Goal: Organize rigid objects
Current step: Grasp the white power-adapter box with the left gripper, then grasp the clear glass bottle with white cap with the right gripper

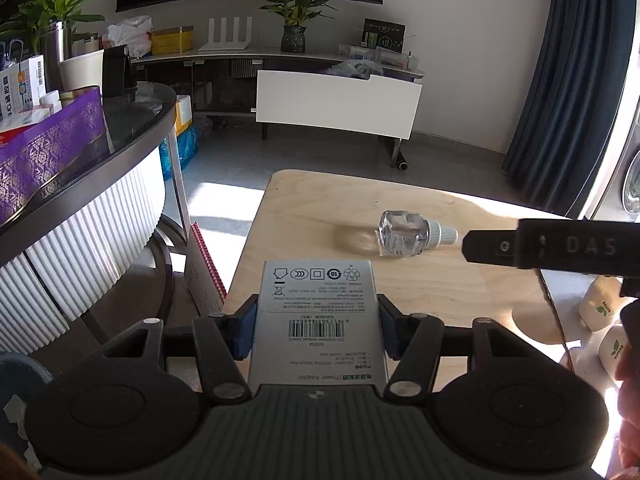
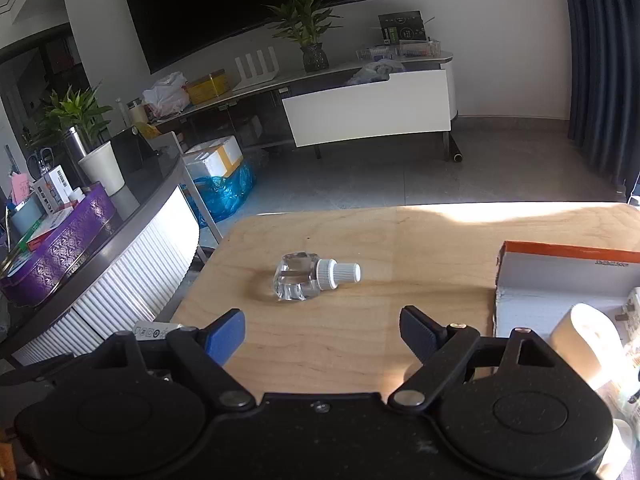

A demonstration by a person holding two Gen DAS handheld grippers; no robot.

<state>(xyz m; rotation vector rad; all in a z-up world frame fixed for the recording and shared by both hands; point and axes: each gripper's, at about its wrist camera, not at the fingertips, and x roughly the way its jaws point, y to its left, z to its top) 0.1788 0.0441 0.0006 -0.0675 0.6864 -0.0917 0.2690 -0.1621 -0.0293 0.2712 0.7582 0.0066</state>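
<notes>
The left gripper [image 1: 314,330] is clenched on a white power adapter box [image 1: 318,316], its blue pads pressing the two long sides near the barcode. The box is held label-up and pointing away from the camera, lifted over the near edge of the wooden table [image 2: 360,320]; gripping it across the narrow width probably keeps it from twisting while it is carried.

The right gripper [image 2: 322,332] is released, its jaws standing wide with nothing between them. It faces the clear glass bottle [image 2: 298,280], which lies on its side ahead of the jaws with its white ribbed cap [image 2: 340,274] pointing toward the orange-rimmed cardboard box [image 2: 560,276]. The wide gap suits the bottle's squat body, so this hand seems set to take it next.

The orange-rimmed box sits at the table's right side, right of the bottle, and already holds a few items, among them a pale roll [image 2: 584,344]; it is likely where things are being gathered. Between bottle and box the tabletop is bare, giving a free path. Left of the bottle the table's rounded edge is close, and beyond it lies a drop to the floor beside the ribbed white counter [image 2: 120,280]. A round bottle nudged that way could roll off.
</notes>
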